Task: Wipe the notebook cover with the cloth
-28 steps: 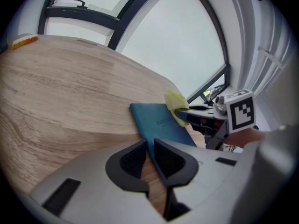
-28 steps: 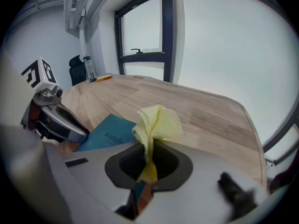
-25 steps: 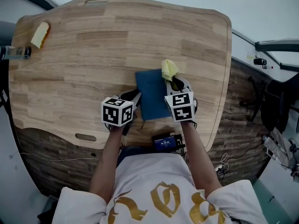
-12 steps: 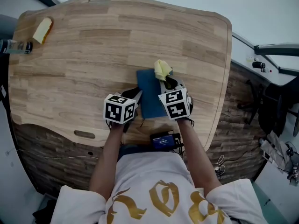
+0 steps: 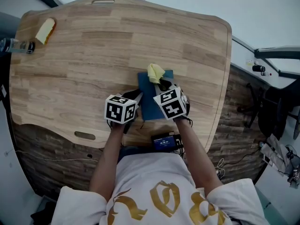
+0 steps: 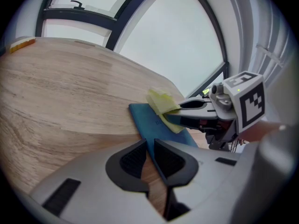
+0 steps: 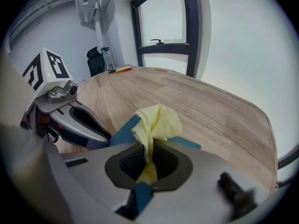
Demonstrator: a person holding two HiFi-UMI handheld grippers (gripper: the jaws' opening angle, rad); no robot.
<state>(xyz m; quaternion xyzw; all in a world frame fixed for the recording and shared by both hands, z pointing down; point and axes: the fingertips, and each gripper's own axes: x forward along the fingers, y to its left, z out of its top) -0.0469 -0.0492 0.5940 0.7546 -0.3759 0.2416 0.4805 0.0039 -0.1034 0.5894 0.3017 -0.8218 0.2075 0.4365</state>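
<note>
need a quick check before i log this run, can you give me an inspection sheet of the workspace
surface: wooden table
job's things: blue notebook flat near front edge; yellow cloth at its far end
clutter: bottle and yellow block, far left corner; black device at front edge
grippers: left gripper jaws shut on notebook's left edge; right gripper jaws shut on cloth
cables: thin cable on floor, right
surroundings: floor, window, chair

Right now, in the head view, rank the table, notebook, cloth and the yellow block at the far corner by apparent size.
1. table
2. notebook, partly hidden
3. cloth and yellow block: look alike, so unranked; the block lies farther away.
</note>
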